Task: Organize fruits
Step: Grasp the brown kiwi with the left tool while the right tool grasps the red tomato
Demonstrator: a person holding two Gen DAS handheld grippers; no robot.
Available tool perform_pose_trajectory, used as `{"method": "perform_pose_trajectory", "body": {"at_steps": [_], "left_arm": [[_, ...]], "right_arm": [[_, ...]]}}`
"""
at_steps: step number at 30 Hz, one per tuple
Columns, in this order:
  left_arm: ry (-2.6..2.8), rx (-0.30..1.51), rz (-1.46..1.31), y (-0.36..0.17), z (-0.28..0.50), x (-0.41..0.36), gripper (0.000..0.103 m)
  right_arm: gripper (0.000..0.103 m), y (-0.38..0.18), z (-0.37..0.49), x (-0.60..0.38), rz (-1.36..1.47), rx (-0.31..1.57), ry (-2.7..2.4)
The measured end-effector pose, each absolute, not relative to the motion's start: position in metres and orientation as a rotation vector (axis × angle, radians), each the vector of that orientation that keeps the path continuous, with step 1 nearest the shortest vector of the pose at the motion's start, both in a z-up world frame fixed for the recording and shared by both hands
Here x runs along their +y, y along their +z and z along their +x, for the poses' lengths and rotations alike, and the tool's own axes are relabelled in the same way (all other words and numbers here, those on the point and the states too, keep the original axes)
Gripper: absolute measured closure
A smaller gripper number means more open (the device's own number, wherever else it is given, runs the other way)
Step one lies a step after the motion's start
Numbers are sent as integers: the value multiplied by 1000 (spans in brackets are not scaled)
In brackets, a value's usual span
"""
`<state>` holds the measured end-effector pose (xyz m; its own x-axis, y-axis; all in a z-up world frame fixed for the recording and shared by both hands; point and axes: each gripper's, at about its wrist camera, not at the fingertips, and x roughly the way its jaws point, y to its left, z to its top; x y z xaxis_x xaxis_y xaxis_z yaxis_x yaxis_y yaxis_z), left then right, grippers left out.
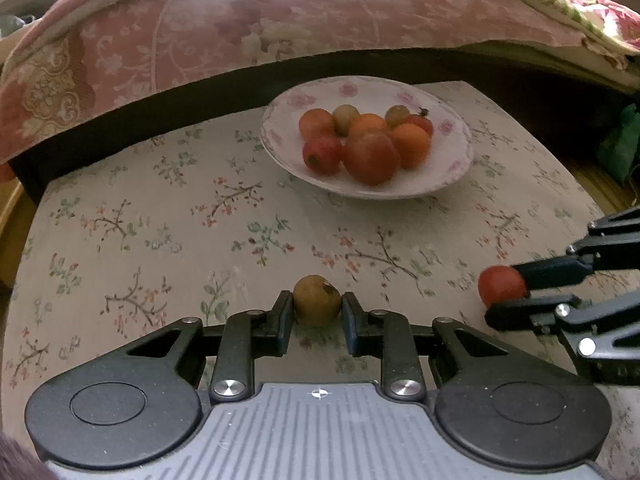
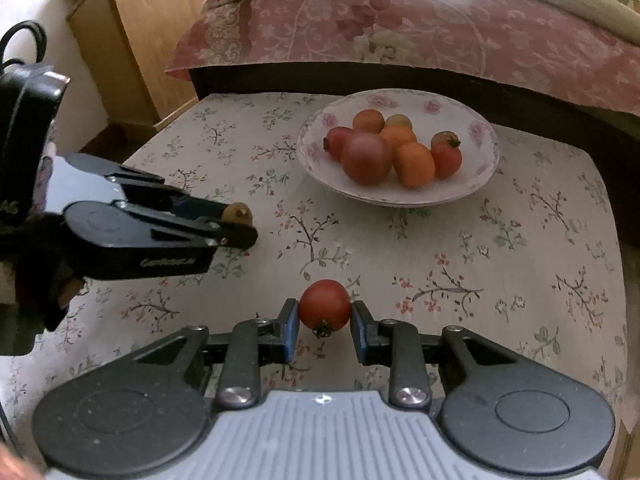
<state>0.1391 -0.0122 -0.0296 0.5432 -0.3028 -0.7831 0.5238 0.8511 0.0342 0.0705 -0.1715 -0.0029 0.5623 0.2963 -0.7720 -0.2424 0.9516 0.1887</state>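
Note:
A brownish-yellow round fruit (image 1: 317,299) sits between the fingertips of my left gripper (image 1: 317,312), which is shut on it just above the flowered cloth. My right gripper (image 2: 325,314) is shut on a red tomato (image 2: 325,305), stem end down. Each gripper shows in the other's view: the right gripper (image 1: 506,296) holds the tomato (image 1: 501,285) at the right edge, and the left gripper (image 2: 240,226) holds the brown fruit (image 2: 239,213) at the left. A white floral plate (image 1: 440,176) at the far middle carries several red and orange tomatoes (image 1: 370,158); in the right wrist view the plate (image 2: 480,184) lies ahead with the same pile (image 2: 366,158).
The table wears a pale cloth with a twig-and-flower print (image 1: 160,220). Behind it runs a dark bed frame (image 1: 160,112) under a pink floral bedspread (image 1: 200,20). A wooden cabinet (image 2: 152,40) stands at the far left. A green object (image 1: 620,144) lies off the table's right edge.

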Motion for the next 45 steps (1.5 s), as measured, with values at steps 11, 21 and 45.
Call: {"method": "perform_pose_trajectory", "body": {"at_steps": [11,21,45], "left_arm": [[-563,942,308,-24,69,-12,69],[-586,940,332,-30,47,-16,66],[-603,904,349,-31,50,-21,46]], "right_arm": [[74,-5,39,-164,36,944,330],[73,-11,21,-154,-25,966,326],[62,-12,19,-157,0,932,304]]}}
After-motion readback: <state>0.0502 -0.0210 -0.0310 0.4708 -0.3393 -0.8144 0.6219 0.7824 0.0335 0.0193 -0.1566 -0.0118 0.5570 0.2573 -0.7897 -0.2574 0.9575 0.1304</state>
